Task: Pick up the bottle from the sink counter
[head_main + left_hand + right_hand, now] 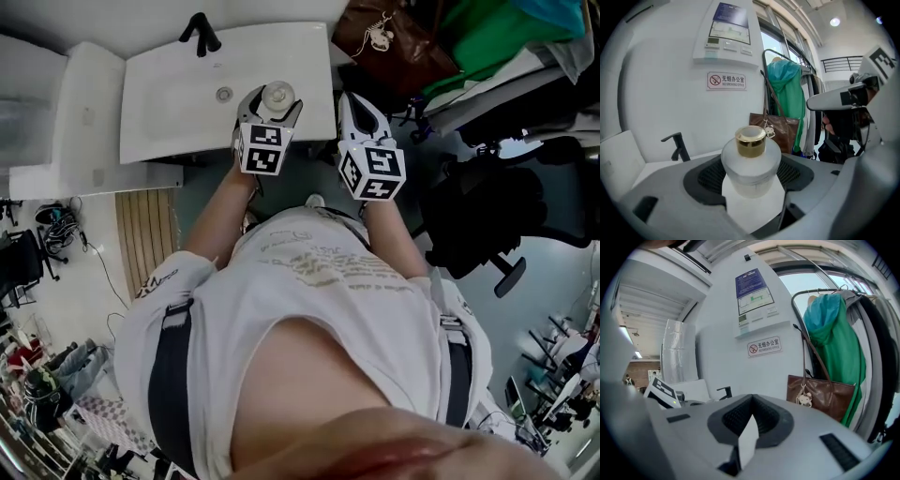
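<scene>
gold is capping the frosted bottle (751, 169), which is sitting upright between the jaws of the left gripper (273, 105); the dark ribbed pads are pressing in on both sides of its rounded body, so this gripper is clamping the bottle. in the head view the bottle is showing over the front right part of the white sink counter (309, 56), just right of the round drain (224, 94) and well short of the black faucet (200, 33) at the back (whether its base is touching the counter or hanging just above it cannot be told). the right gripper (352, 101) is hovering beside the left one, past the counter's right edge, with its jaws drawn together and nothing between them but a thin pale sliver. behind the bottle, in the left gripper view, a brown bag (780, 131) is hanging below a green garment (787, 93) on a rack, and a no-smoking sign (726, 80) is sticking to the white wall. the person's forearms are reaching down from a white shirt (309, 281) to both grippers.
</scene>
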A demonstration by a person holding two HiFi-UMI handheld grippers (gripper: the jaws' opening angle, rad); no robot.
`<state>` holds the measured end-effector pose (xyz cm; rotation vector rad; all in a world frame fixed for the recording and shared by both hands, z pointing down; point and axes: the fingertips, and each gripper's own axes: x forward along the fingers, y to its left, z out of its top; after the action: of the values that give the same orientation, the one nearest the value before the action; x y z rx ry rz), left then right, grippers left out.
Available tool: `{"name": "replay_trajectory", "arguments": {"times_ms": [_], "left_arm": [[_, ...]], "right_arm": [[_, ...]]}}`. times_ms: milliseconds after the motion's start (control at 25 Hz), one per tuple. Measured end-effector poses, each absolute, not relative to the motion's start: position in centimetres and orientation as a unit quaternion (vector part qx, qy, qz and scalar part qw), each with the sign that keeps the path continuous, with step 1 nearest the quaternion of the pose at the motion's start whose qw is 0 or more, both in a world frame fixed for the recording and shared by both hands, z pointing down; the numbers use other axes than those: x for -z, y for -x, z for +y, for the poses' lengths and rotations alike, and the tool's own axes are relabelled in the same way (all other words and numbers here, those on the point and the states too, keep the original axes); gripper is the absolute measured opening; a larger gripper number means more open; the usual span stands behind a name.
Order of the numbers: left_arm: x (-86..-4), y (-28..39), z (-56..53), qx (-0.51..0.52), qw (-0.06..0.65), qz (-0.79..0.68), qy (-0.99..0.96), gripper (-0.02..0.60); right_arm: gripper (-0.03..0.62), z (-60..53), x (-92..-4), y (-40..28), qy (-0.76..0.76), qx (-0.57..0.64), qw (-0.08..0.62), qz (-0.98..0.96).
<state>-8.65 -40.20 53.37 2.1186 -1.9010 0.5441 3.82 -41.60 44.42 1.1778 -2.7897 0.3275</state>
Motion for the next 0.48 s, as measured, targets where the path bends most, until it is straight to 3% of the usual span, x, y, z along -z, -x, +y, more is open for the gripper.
{"name": "replay_trajectory", "arguments": {"times_ms": [480], "left_arm": [[-45.5, 14.6, -34.2, -0.149, 0.090, -0.708, -0.684, 0.345]], "right_arm": [[0.025, -38.2, -42.7, 4.3, -0.332, -0.081, 0.025, -0.940]]}}
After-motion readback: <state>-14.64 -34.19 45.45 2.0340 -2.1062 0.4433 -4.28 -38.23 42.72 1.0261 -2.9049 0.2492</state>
